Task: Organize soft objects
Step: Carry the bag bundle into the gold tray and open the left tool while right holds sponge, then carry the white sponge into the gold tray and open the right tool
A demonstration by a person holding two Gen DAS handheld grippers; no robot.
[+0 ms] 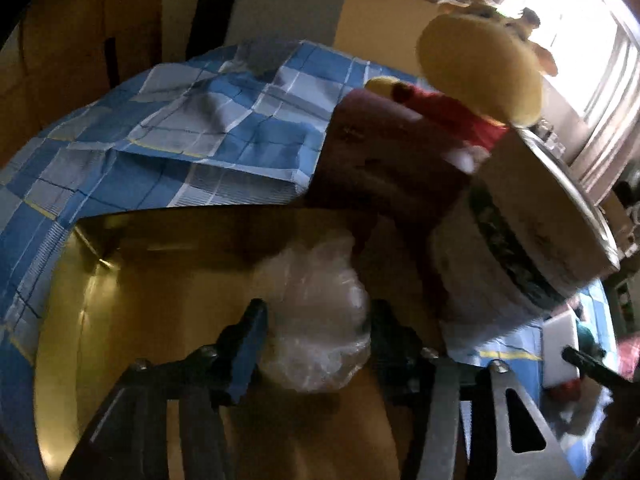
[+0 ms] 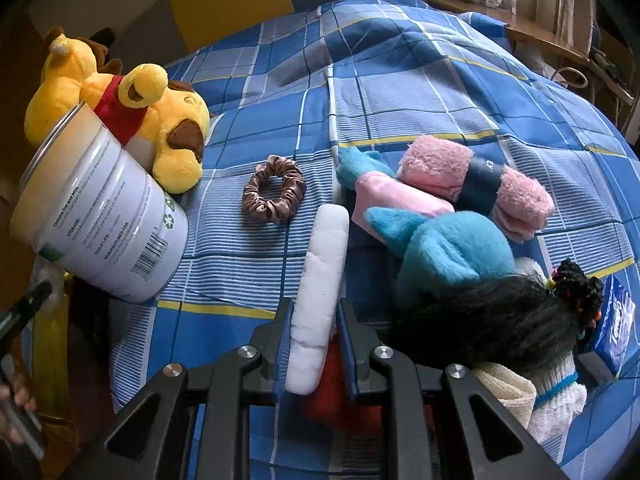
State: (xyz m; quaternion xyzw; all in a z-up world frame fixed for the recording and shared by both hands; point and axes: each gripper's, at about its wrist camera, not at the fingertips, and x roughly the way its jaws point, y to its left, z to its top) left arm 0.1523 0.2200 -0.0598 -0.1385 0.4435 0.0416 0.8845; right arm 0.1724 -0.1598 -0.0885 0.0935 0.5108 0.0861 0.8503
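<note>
- The left hand-held gripper (image 1: 316, 344) hangs over a yellow-brown box (image 1: 160, 280) beside the bed; a crumpled clear plastic bag (image 1: 316, 312) sits between its spread jaws, and the blur does not show whether the pads touch it.
- The right hand-held gripper (image 2: 314, 344) pinches a white foam strip (image 2: 320, 292) between nearly closed jaws, just above the blue checked bedspread (image 2: 400, 80).
- Judged from how things lie, the sorting is at an early-to-middle stage: the bag is at the box, while most soft things lie loose on the bedspread.
- Still out, relative to the white tin (image 2: 100, 208): a yellow plush toy (image 2: 160, 120) leans on its top, a brown scrunchie (image 2: 274, 188) lies near it, and a teal plush (image 2: 440, 248), a pink rolled towel (image 2: 476, 184) and a black hairpiece (image 2: 500, 320) lie well apart from it, beyond the foam strip.
- Only the left wrist view shows the box's inside and the bag.
- Only the right wrist view shows the spread of items left on the bed.
</note>
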